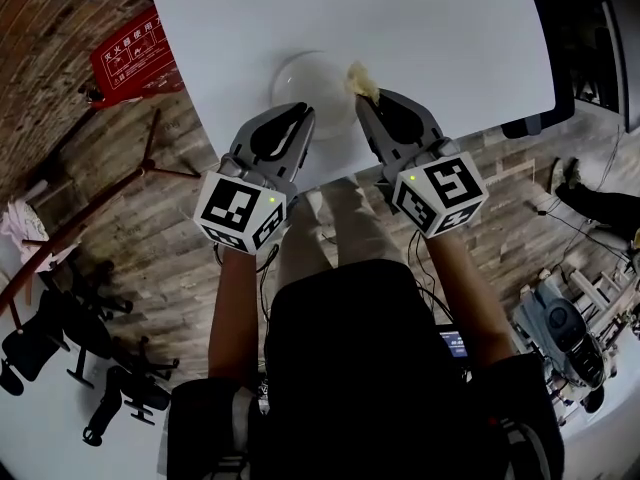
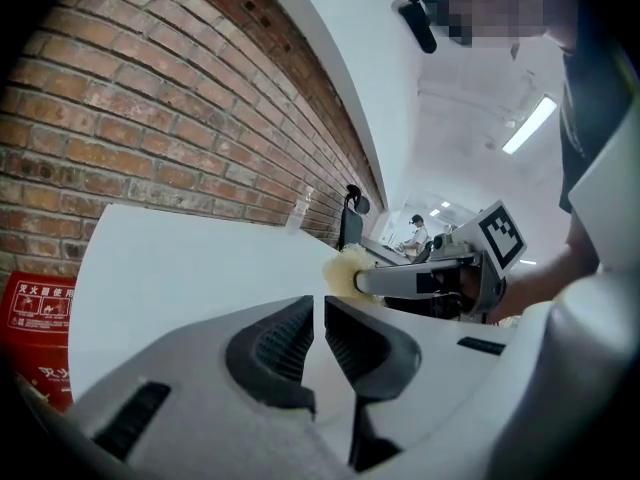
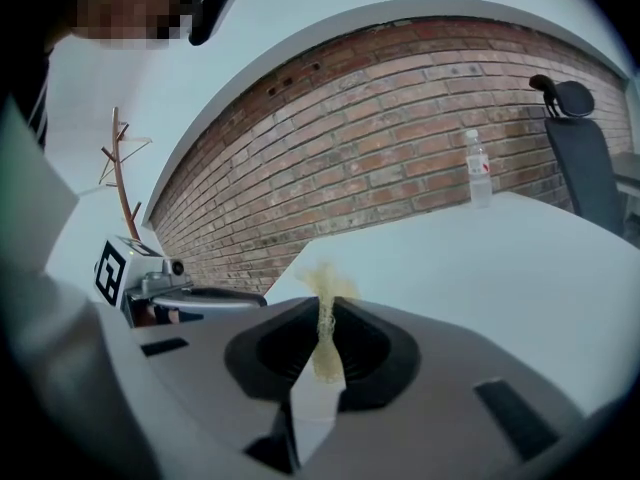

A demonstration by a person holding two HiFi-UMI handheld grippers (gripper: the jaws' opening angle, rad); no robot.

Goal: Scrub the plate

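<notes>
Head view, near to far. Your dark torso fills the lower frame and hides most of your legs, while both bare forearms reach forward to the marker cubes.

Left gripper [image 1: 303, 116]: its jaws are together. Its own view shows only a thin pale slit between the ribbed pads and nothing you could name inside it. The tips overlap the near rim of the plate [image 1: 300, 76] from above. Whether they touch it cannot be told.

Right gripper [image 1: 362, 101]: its jaws are clamped on a pale yellow scrubbing pad [image 1: 360, 80]. The pad is squeezed flat between the pads, and its frayed top sticks out past the tips. It sits at the plate's right rim, though contact is not clear.

The plate is a round white dish lying near the front edge of the white table [image 1: 420, 28], between the two gripper tips. White on white, its outline is faint and its near edge is covered by the left jaws. Neither gripper view lets you pick it out against the tabletop.

The table itself is cut off at the top of the frame.

Beyond, the right gripper view shows a plastic bottle [image 3: 479, 168] standing at the far table edge against the brick wall [image 3: 400, 148]. An office chair [image 3: 580, 148] is cut by the right rim, and a bare wooden coat stand [image 3: 122, 168] stands to the left.
</notes>
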